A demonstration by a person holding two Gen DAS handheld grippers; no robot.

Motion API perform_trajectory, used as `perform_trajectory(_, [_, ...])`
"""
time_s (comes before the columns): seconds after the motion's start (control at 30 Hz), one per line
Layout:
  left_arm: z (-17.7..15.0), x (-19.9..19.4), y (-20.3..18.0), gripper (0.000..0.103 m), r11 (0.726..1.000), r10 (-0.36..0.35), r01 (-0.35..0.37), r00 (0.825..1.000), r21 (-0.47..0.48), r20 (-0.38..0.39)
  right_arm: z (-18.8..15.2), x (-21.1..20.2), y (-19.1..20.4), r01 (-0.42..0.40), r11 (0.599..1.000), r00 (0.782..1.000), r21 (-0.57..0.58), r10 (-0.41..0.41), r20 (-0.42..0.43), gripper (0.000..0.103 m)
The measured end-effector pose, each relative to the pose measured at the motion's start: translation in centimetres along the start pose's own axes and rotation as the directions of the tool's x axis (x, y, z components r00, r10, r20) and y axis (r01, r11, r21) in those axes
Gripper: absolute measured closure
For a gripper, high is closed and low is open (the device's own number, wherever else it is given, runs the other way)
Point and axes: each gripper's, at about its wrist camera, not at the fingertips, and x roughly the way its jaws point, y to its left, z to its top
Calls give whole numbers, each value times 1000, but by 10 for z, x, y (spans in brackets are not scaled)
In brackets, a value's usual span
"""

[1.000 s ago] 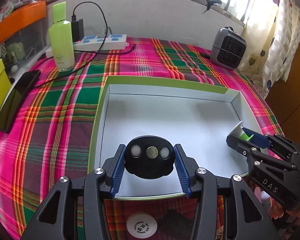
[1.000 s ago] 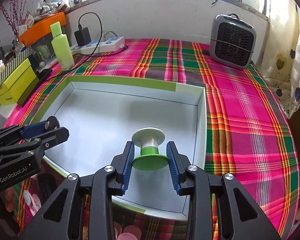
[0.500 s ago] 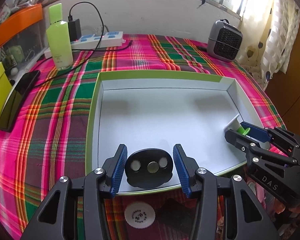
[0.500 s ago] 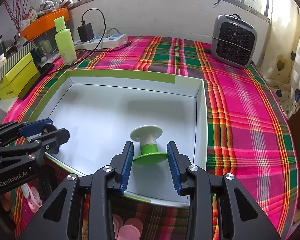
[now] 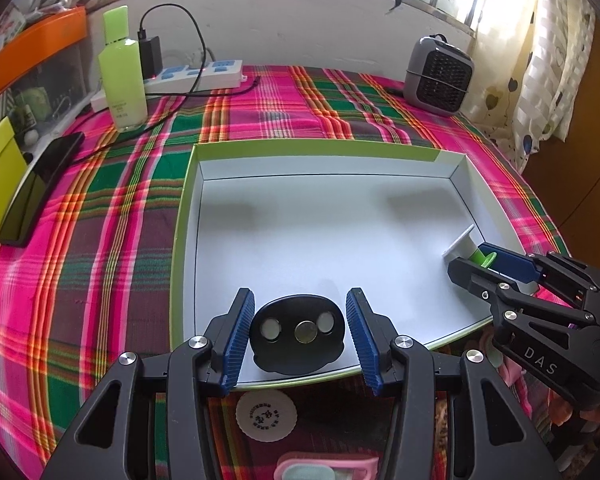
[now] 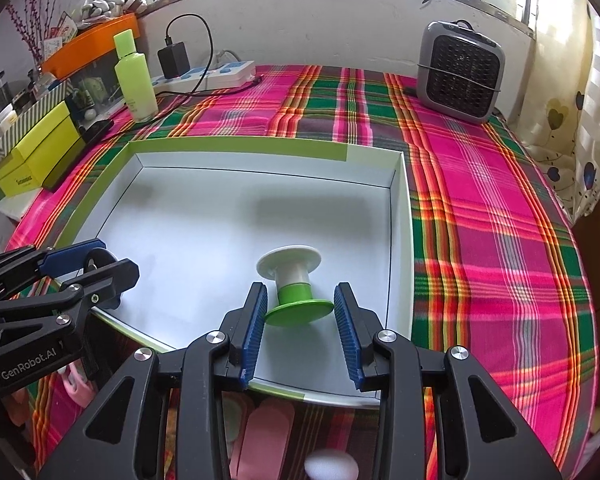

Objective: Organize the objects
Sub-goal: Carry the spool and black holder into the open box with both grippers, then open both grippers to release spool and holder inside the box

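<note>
Left gripper is drawn back, jaws apart and clear of the black oval disc with three round insets, which is left lying by the near rim of the white, green-edged cardboard tray: one placement judged done. Right gripper brackets the green-and-white plastic spool inside the tray; whether it is gripped cannot be told.

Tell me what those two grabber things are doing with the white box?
A person is tidying small things into a white tray on a checked cloth, using a hand-held gripper in each hand. The left gripper has its jaws on either side of a black oval thing lying at the tray's near edge. The right gripper has its jaws around a green and white spool tipped over in the tray. Both things seem to rest on the tray floor, and the jaws look slightly loose.
</note>
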Motion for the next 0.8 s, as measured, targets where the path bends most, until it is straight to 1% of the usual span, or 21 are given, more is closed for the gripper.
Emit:
perform_trajectory(0.23, [-11,-8,-2,56,1000,-3,3,1000,-2,0,-6,-4,2,-1,1000,1000,-1,1,1,67])
perform_trajectory(0.43, [-22,-16,-2,56,1000,1,-1,1000,-2,7,-19,-13,6,-10,1000,1000,-8,10,-2,67])
perform_trajectory(0.7, [-28,-20,-2,56,1000,-4,4,1000,-13,0,-24,-20,6,-25,1000,1000,7,25,3,66])
perform_trajectory(0.77, [-26,-22,1,56,999,-10,10,1000,-33,0,-24,-25,4,-24,999,999,24,23,33,58])
perform_trajectory(0.8, [-26,-23,2,53,999,-23,23,1000,-44,3,-23,-28,2,-35,999,998,33,33,45,50])
